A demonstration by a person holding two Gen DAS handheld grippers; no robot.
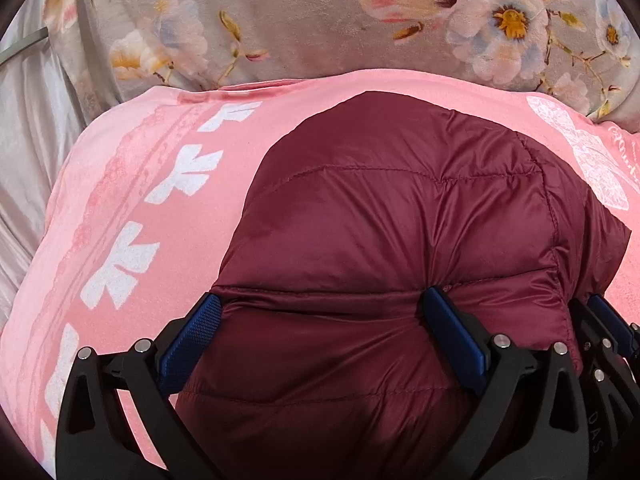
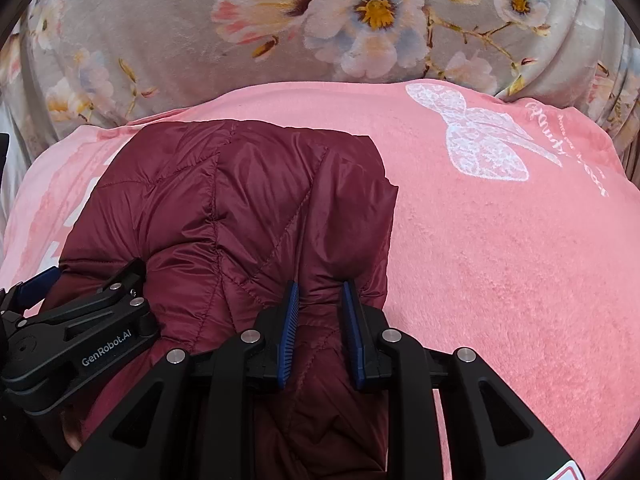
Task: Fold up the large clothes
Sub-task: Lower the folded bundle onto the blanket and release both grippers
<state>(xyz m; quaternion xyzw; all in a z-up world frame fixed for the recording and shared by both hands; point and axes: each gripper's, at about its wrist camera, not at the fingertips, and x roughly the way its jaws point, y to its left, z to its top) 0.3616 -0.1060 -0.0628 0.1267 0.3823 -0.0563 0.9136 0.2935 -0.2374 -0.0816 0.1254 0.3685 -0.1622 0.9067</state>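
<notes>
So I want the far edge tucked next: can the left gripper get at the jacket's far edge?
Probably yes: the left gripper is open over the jacket, and nothing lies between its fingers and the far edge.

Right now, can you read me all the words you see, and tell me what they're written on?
"GenRobot.AI": white letters on the black arm of the left gripper, seen from the right wrist camera.
"DAS": faint raised letters on a black gripper part at the lower right edge of the left wrist view; more may be cut off.
White curly writing on the pink blanket, beside the white bow: too warped and small to read.
The red jacket shows no words.
</notes>
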